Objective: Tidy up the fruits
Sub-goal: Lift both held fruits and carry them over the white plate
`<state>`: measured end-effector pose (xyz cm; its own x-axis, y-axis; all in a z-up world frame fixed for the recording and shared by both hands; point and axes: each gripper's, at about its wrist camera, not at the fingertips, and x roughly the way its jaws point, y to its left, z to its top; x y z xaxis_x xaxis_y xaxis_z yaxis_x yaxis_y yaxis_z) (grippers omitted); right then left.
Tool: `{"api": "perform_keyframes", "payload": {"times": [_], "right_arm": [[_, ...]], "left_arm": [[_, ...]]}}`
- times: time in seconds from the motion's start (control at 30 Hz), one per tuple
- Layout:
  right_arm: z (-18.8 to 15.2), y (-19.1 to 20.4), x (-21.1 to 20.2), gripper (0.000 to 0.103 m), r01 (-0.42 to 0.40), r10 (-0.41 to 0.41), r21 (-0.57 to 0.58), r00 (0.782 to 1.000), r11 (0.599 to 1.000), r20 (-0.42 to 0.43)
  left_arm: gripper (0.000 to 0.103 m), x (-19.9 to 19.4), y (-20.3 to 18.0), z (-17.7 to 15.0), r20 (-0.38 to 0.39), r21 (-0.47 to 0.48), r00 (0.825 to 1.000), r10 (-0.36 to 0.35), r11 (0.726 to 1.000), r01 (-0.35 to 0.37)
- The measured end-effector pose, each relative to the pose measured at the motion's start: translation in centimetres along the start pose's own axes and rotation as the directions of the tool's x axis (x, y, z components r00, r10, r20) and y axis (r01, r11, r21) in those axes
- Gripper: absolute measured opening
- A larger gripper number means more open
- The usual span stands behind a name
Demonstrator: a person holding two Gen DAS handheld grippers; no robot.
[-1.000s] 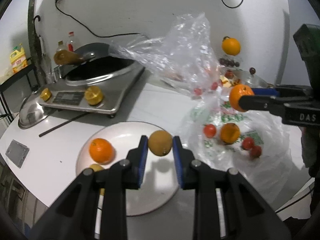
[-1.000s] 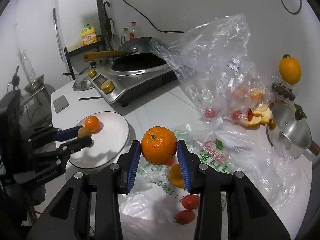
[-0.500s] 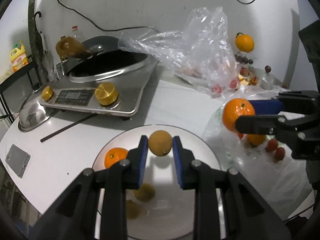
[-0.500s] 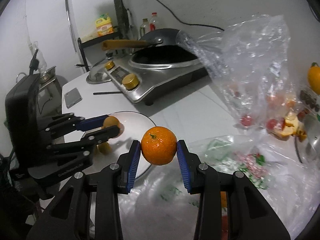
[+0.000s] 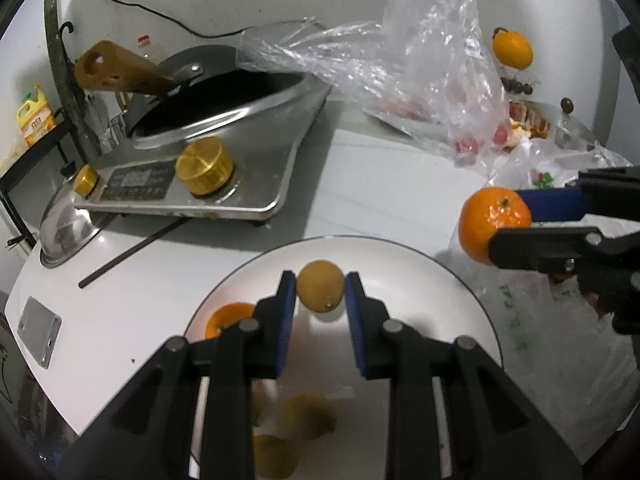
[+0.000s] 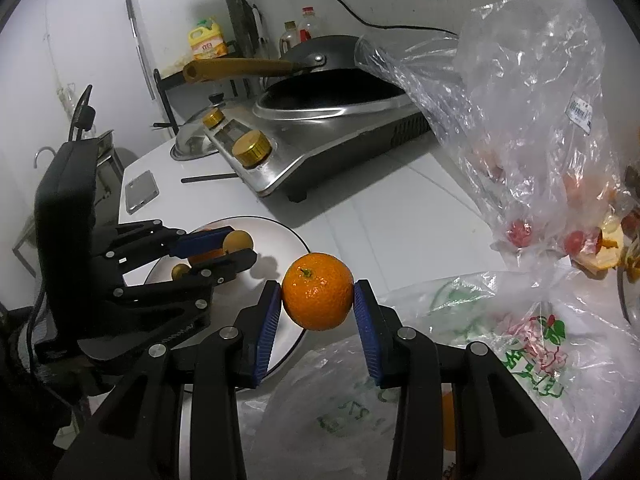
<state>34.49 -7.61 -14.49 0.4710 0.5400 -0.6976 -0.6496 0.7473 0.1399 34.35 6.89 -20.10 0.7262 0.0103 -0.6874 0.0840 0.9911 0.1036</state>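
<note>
While my left gripper (image 5: 320, 296) clamps a small yellow fruit (image 5: 320, 291) and my right gripper (image 6: 318, 306) an orange (image 6: 318, 296), releasing high over the plate (image 5: 448, 280) below risks roll-off

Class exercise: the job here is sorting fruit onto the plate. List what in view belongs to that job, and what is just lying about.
Part of the job:
- left gripper holding a small yellow-brown fruit
- right gripper holding an orange
- white plate
- orange on the plate

Lying about:
- stove
- wok
- phone
- metal lid
</note>
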Motion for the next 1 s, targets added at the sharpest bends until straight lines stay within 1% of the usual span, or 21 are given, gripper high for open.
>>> {"api": "perform_keyframes", "payload": {"times": [0.2,0.33,0.67,1.0], "right_arm": [[-0.2,-0.8,0.6,0.040,-0.007,0.007,0.015,1.000,1.000,-0.003],[-0.3,-1.0,0.8,0.040,-0.013,0.013,0.019,1.000,1.000,-0.004],[-0.4,-1.0,1.0,0.040,-0.013,0.013,0.020,1.000,1.000,-0.005],[-0.4,-1.1,0.8,0.040,0.005,-0.005,0.025,1.000,1.000,-0.003]], "left_arm": [[0.026,0.7,-0.4,0.0,-0.024,0.015,1.000,0.009,1.000,-0.009],[0.026,0.9,-0.6,0.1,-0.043,0.026,0.999,0.004,1.000,-0.002],[0.026,1.0,-1.5,-0.2,-0.074,0.048,0.996,-0.043,0.998,0.046],[0.026,1.0,-2.6,-0.6,-0.099,0.036,0.988,-0.117,0.992,0.121]]}}
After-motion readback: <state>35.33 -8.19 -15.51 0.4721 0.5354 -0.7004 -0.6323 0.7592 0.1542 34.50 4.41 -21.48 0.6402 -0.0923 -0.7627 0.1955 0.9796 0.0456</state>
